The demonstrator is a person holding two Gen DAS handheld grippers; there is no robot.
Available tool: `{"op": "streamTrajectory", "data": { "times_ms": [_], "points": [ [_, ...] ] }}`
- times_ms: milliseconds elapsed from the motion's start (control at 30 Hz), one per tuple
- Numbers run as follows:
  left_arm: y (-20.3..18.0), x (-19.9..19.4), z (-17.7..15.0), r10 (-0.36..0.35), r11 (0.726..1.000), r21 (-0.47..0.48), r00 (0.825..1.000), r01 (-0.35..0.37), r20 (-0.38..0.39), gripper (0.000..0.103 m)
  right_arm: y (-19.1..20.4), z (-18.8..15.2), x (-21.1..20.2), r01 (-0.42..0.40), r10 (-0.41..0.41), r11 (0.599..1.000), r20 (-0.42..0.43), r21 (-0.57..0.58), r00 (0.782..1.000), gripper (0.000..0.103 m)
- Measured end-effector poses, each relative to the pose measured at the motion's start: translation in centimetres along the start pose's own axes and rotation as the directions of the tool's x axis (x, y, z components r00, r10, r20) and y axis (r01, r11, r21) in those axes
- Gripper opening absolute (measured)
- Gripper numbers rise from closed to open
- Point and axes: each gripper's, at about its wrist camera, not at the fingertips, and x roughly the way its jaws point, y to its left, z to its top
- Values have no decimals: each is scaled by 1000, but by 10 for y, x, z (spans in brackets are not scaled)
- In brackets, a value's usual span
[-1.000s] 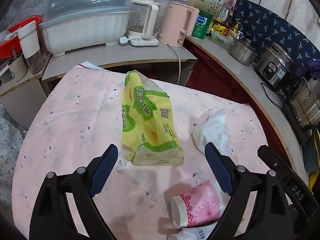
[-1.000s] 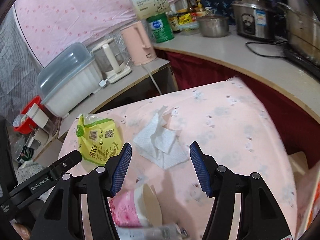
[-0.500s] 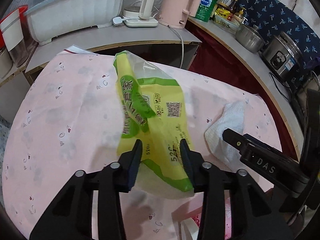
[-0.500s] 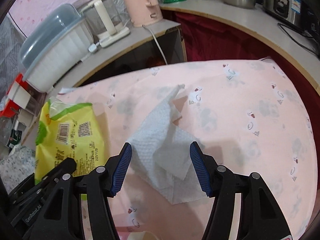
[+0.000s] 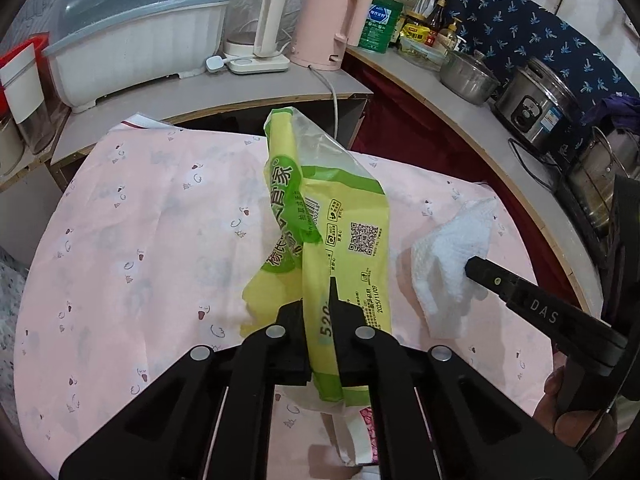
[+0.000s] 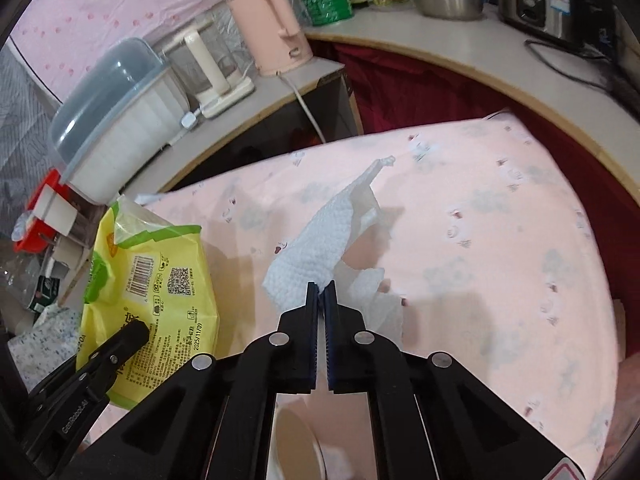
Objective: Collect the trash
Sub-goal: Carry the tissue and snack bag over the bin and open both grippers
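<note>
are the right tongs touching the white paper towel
Touching: the right wrist view shows the right tongs shut on the white paper towel's near edge, no gap.

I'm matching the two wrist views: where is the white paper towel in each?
Left wrist: white paper towel at right, beside the yellow wrapper.
Right wrist: white paper towel at centre, pinched by the right gripper.
Shared landmark: pink kettle.

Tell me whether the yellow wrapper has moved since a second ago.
Yes. The yellow wrapper, earlier flat on the pink tablecloth, now stands bunched up off it, toward the counter, pinched in the left gripper, whose jaws have just closed.
</note>
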Motion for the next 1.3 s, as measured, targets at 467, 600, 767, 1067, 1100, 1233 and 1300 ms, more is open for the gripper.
{"op": "streamTrajectory", "data": {
  "times_ms": [467,600,767,1067,1100,1233,1300],
  "points": [
    [-78,-86,-15,-95,991,106,990,84,100,4,-47,-25,-150,16,-34,996,223,82,974,3],
    [-108,-104,-27,-129,982,151,986,112,106,4,-67,-40,-187,24,-55,993,271,118,961,3],
    [-146,-120,-46,-168,966,217,980,143,103,4,-98,-64,-226,29,-84,984,312,176,946,3],
    [-213,-136,-82,-232,925,323,970,198,69,4,-158,-105,-277,52,-154,958,352,283,923,3],
    [-220,-137,-85,-238,920,333,969,204,63,4,-166,-109,-282,56,-164,954,353,295,921,3],
    [-249,-138,-102,-261,897,380,964,227,39,4,-193,-127,-298,69,-198,937,357,342,913,3],
    [-262,-137,-110,-270,884,402,962,237,26,4,-206,-136,-303,75,-214,928,357,365,909,3]
  ]
}}
